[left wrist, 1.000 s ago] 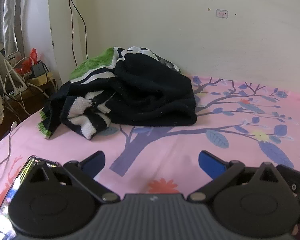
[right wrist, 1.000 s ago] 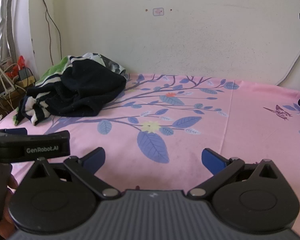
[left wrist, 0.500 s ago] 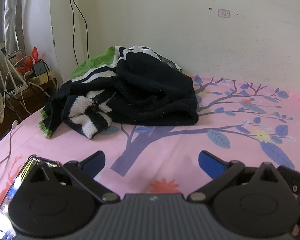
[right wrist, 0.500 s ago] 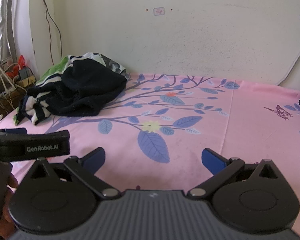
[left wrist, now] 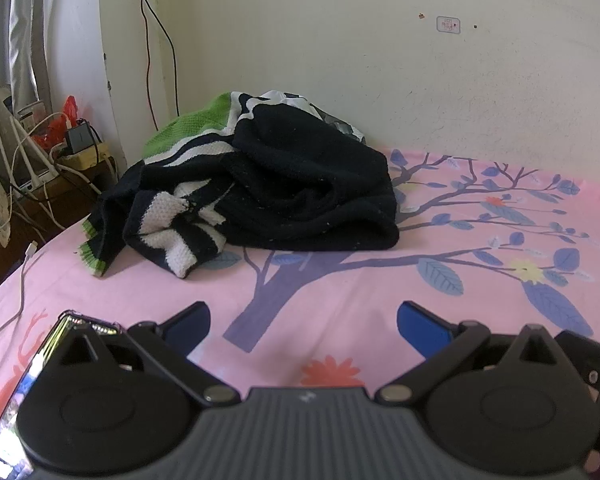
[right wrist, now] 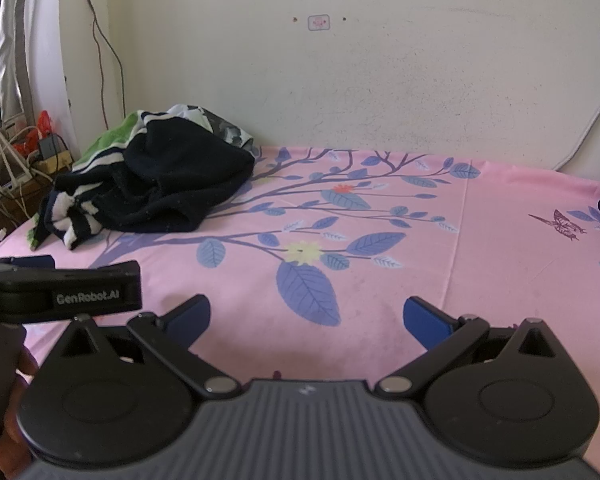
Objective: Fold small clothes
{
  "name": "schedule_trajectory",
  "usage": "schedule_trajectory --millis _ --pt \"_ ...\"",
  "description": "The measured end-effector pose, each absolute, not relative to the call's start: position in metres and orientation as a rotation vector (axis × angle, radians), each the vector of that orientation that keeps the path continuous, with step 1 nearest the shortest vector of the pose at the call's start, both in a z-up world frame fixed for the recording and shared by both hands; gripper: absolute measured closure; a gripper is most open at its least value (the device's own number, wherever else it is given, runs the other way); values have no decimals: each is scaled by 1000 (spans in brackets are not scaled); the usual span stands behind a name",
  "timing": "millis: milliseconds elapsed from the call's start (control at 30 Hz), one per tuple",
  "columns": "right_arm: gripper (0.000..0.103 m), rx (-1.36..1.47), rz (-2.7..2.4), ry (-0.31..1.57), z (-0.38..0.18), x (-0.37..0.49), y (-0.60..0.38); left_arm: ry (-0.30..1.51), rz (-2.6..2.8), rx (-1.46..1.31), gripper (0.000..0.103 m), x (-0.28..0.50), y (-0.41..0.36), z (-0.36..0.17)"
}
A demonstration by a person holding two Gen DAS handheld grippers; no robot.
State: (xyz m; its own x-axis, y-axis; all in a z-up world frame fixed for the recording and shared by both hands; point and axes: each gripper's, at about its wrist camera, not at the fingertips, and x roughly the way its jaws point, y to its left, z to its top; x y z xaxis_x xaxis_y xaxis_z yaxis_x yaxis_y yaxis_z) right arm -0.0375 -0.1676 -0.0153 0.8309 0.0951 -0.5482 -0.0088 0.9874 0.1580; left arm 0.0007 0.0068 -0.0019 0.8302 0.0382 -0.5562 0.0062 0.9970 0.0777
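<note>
Lettering "GenRobot.AI" showing on left gripper [right wrist: 32, 260] body, seen from right wrist view. Heap of clothes [left wrist: 260, 192] lying crumpled at far left of pink floral bedsheet [left wrist: 380, 288], near wall — black knit on top, black-and-white striped piece with green trim beneath. Left gripper [left wrist: 303, 318] fingers standing spread, holding nothing. Right gripper [right wrist: 306, 314] fingers likewise spread — both well apart from heap.

A bed [right wrist: 440, 248] under a pink tree-print sheet carries a crumpled clothes pile [left wrist: 260, 196] at its far-left corner; a white cable [left wrist: 20, 296] lies nearer, left of the pile.
</note>
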Motion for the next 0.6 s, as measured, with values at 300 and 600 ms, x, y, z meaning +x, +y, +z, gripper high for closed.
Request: schedule_trajectory --millis 300,600 --pt "6 152 55 588 -16 -37 -168 631 6 43 0 2 6 -1" --pt "6 149 58 590 -16 -37 -167 650 8 43 0 2 3 0"
